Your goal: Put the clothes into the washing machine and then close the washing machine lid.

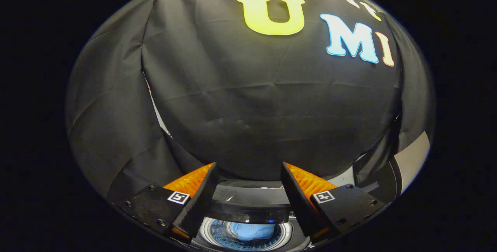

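Below and between my fingers I see the washing machine's round drum (217,232) with a light blue garment (254,232) lying inside it. The machine's dark lid (248,218) stands raised at the far side of the drum opening, its edge crossing between my fingers. My gripper (248,168) is open, high above the drum, with nothing between its fingers. Both fingertips point toward the booth wall beyond the machine.
The black cloth wall (271,108) rises right behind the machine. A pale grey panel (413,159) and a white surface (345,176) show at the right, beyond the right finger.
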`<state>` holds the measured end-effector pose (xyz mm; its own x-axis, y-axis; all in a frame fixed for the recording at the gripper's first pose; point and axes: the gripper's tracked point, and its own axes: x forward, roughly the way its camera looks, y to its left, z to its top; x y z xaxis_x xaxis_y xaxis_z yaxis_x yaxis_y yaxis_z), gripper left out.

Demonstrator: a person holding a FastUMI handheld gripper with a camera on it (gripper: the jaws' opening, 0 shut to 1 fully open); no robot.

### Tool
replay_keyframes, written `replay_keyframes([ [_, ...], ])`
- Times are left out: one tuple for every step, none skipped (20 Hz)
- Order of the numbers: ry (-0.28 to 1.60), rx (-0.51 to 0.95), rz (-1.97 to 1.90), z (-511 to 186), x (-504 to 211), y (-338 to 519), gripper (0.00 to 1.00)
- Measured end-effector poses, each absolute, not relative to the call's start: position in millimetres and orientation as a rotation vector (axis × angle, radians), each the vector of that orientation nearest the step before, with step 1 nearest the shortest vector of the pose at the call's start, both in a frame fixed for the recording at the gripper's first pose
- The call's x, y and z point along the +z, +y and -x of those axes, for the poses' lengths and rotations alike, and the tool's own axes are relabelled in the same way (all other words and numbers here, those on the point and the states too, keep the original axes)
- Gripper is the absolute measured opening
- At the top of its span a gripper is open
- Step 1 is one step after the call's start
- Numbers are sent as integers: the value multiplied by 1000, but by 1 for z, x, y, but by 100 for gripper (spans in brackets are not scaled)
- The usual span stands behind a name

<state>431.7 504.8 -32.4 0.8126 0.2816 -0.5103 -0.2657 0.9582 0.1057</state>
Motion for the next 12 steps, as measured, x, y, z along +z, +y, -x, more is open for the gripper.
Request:
replay_keyframes([
  [548,292,-30,-428,-32,504,99],
  [546,292,-30,-425,-32,503,99],
  [540,292,-29,-423,-32,503,99],
  [536,292,-29,-419,-32,502,99],
  [532,291,-29,-416,-33,502,99],
  [529,291,-28,-412,-33,501,99],
  [527,292,-29,-409,-34,501,99],
  [525,292,-28,-405,-35,500,99],
  [523,292,-28,-401,-35,500,99],
  [519,291,-28,-398,-35,499,99],
  [514,291,-29,-394,-35,498,99],
  [508,291,-28,-391,-36,499,99],
])
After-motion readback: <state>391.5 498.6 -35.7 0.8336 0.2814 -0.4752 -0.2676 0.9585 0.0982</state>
